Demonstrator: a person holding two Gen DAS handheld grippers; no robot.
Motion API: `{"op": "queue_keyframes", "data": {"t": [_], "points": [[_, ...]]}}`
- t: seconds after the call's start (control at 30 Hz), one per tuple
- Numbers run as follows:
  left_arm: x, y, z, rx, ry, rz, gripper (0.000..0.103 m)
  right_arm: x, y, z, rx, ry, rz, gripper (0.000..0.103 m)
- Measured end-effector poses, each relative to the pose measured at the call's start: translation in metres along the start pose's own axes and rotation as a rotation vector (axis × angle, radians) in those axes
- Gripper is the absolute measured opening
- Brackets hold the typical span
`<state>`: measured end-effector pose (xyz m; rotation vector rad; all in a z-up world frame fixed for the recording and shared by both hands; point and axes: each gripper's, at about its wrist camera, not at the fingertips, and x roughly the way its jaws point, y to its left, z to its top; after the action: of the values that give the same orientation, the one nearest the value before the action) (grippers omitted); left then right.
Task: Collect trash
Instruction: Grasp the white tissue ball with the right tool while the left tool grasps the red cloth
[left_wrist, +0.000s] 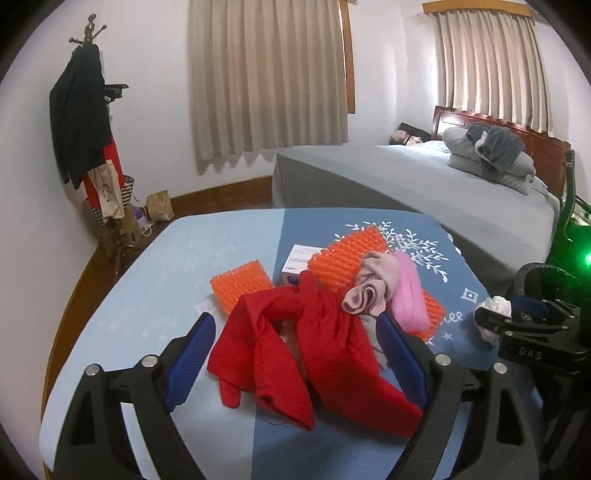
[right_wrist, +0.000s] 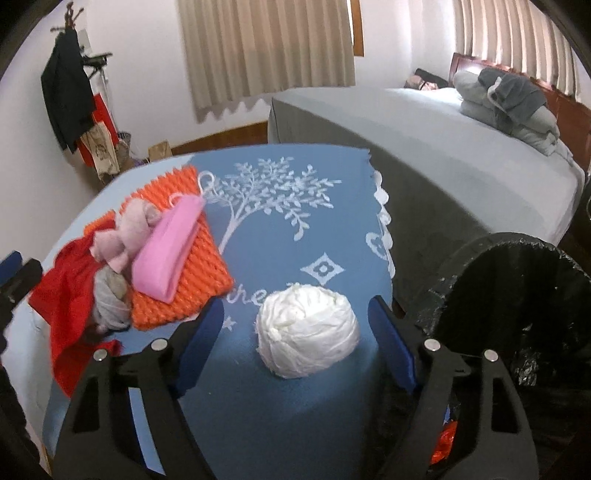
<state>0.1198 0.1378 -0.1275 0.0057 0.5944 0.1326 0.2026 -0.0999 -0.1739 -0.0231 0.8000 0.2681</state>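
**Crumpled white wad between wide jaws, on blue table cover**

Item: a white crumpled wad, roughly ball-shaped, resting on the blue tablecloth. It lies between the two blue pads of the right gripper, nearer the far ends of the fingers, with a clear gap on each side. Neither pad touches it; the jaws stand wide and hold nothing.

Right of the wad: a bin lined with a black bag, just off the table edge.

Left of the wad: an orange ridged mat carrying a pink folded cloth and a pale pink bundle; a grey sock-like piece and a red garment beyond.

Left gripper: jaws wide apart, straddling the red garment, which lies loose between the pads; whether its right pad brushes the cloth cannot be told. A small white box sits behind, with a second orange mat beside it.

Background: a grey-covered bed, curtains, a coat stand.
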Motion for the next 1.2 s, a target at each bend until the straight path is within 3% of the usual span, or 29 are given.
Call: {"op": "queue_keyframes", "data": {"t": [0.1,0.33,0.53,0.63,0.8,0.97,1.2], "points": [[0.002,0.002,-0.002,-0.003,0.005,0.0,0.087,0.008,0.003,-0.003,-0.013,0.026,-0.002,0.072],[0.008,0.013,-0.004,-0.02,0.017,0.018,0.087,0.017,0.0,-0.004,-0.002,0.064,-0.022,0.046],[0.018,0.015,-0.002,-0.019,0.024,0.027,0.085,0.015,0.0,-0.003,-0.007,0.054,-0.021,0.039],[0.027,0.018,-0.002,-0.029,0.041,0.025,0.075,0.007,0.004,0.002,-0.01,0.015,0.019,0.038],[0.039,0.025,-0.003,-0.052,0.076,0.009,0.039,-0.003,0.018,0.013,-0.034,-0.014,0.065,0.038],[0.041,0.033,-0.005,-0.083,0.092,0.011,0.012,-0.009,0.026,0.017,-0.04,-0.02,0.092,0.038],[0.026,0.041,0.002,-0.112,0.051,0.015,0.005,-0.027,0.037,0.023,-0.044,-0.05,0.129,0.038]]}}
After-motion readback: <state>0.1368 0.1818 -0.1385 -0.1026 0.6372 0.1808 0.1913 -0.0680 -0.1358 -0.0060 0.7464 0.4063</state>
